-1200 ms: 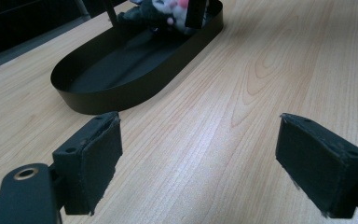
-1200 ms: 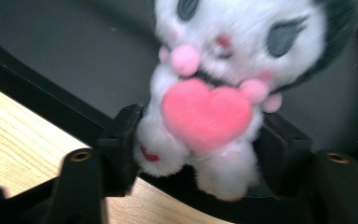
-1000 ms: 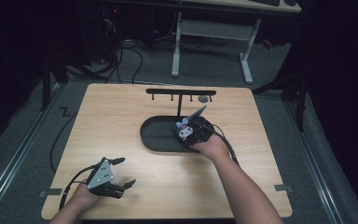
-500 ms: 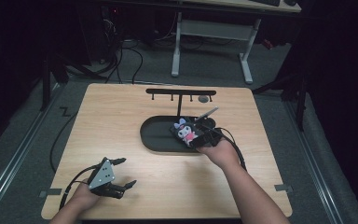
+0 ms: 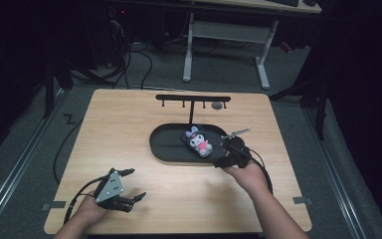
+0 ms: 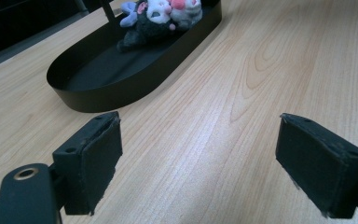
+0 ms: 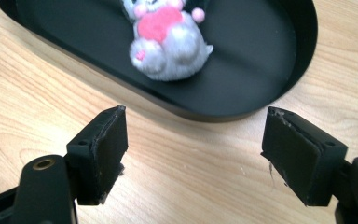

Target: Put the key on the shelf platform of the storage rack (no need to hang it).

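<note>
I count one wooden table (image 5: 129,149), one black oval tray (image 5: 166,144), one plush toy (image 5: 199,142), one black hook rack (image 5: 191,99), and two grippers: left gripper (image 5: 129,186), right gripper (image 5: 226,149).

High view overhead — gripper views near tray (image 5: 165,149).

The soft toy (image 7: 167,39) in the tray (image 7: 279,88) is blurred, and the top edge of the right gripper view cuts off its head. In the left gripper view the toy (image 6: 161,16) is also cut at the top edge, so its face cannot be read.
</note>
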`<move>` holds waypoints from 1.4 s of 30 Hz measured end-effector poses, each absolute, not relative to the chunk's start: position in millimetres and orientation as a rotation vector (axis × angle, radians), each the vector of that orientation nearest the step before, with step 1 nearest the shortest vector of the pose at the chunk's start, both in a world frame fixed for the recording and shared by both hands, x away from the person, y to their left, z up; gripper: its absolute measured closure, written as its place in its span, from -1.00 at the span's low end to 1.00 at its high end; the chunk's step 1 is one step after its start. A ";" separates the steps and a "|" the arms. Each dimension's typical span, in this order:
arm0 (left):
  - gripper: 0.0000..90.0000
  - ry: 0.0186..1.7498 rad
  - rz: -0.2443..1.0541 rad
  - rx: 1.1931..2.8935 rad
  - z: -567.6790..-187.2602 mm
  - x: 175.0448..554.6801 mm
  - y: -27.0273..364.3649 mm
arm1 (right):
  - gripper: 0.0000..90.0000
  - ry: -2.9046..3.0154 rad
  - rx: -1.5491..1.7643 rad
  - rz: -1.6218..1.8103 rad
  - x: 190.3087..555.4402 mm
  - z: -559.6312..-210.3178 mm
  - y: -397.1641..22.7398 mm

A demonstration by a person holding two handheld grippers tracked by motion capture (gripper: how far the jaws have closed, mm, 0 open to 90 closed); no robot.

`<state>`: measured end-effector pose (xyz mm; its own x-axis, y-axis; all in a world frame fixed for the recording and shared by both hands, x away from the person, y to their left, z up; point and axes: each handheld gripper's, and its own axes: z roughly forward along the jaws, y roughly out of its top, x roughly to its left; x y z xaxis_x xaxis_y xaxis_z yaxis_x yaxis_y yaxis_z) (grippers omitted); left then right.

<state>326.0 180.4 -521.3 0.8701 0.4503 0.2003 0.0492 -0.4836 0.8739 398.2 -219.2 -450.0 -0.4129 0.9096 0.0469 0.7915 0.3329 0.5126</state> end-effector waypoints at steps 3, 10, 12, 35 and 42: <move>-0.66 0.369 0.502 2.033 -521.4 326.3 180.2 | -0.54 2.331 1.535 0.735 389.5 -456.6 -227.6; -0.66 0.368 0.507 2.038 -521.6 326.3 179.5 | -0.61 2.224 1.476 0.856 360.9 -475.4 -248.1; -0.66 0.371 0.506 2.037 -521.6 326.6 179.4 | -0.63 2.186 1.463 0.880 349.8 -481.9 -251.8; -0.66 0.376 0.519 2.063 -522.0 327.2 176.2 | -0.65 1.953 1.368 1.115 286.2 -520.8 -274.6; -0.66 0.371 0.507 2.048 -521.7 326.8 178.2 | -0.65 1.955 1.370 1.113 289.4 -522.6 -271.8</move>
